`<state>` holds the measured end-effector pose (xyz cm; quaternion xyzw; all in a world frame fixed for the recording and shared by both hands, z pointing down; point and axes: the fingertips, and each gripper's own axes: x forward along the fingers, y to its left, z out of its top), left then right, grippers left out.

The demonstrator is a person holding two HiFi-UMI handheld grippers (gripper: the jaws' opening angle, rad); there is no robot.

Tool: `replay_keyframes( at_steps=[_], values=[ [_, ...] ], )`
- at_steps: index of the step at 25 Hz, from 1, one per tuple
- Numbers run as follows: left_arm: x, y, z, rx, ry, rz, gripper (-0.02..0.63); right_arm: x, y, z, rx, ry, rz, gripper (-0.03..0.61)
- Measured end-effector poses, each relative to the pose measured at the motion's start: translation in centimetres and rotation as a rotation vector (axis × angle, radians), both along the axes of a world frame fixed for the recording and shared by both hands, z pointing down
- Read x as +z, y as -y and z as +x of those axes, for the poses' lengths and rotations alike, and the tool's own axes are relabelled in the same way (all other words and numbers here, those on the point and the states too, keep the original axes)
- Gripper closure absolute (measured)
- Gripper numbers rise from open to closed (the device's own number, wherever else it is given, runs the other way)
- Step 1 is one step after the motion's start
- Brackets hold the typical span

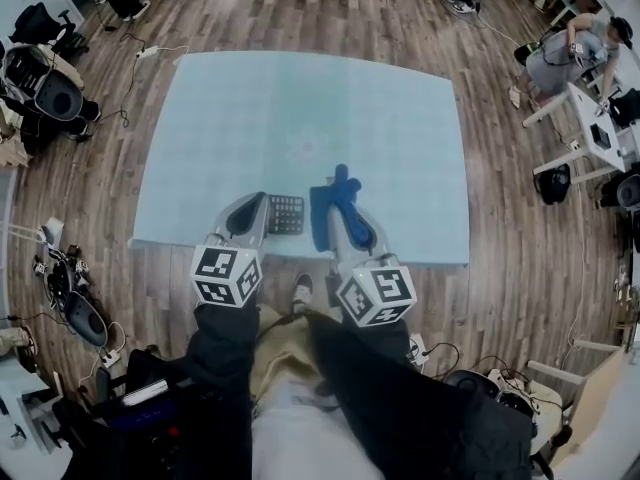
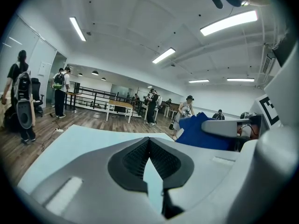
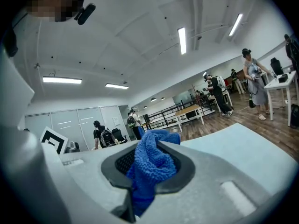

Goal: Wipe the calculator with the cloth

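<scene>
A pale blue worktop (image 1: 300, 98) stands on a wooden floor (image 1: 500, 228), and both grippers sit at its near edge. The calculator (image 1: 286, 214), dark with rows of keys, lies flat on the worktop close to that edge, between the two grippers and just beside the left gripper (image 1: 262, 200). From the head view I cannot tell whether that gripper touches it.

In the left gripper view the jaws of the left gripper (image 2: 149, 141) meet at their tips. Only a thin wedge of the worktop (image 2: 79, 139) shows behind them and nothing is held between them. The calculator does not show in this view.

The right gripper (image 1: 348, 208) lies to the right of the calculator, its jaws clamped on the blue cloth (image 1: 325, 213). The cloth bunches out ahead of the jaws and hangs down the left side of the gripper onto the worktop, near the calculator's right edge. In the right gripper view the cloth (image 3: 152, 164) fills the gap between the jaws of the right gripper (image 3: 152, 146) and spills over the front. From the left gripper view the same cloth (image 2: 201, 132) shows as a blue heap off to the right.

Each gripper carries a marker cube (image 1: 227, 273) at its rear, over the person's dark sleeves.
</scene>
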<state>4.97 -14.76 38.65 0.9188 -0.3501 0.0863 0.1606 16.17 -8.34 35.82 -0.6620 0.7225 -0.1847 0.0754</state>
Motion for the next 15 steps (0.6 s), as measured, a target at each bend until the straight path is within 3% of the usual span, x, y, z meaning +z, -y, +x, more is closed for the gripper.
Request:
replay_keyframes(
  at_steps=[15],
  values=[
    [5.5,3.4,-2.0,-0.006,0.051,-0.094,0.615,5.6,3.3,-0.8,0.024,0.008,-0.127,0.52]
  ],
)
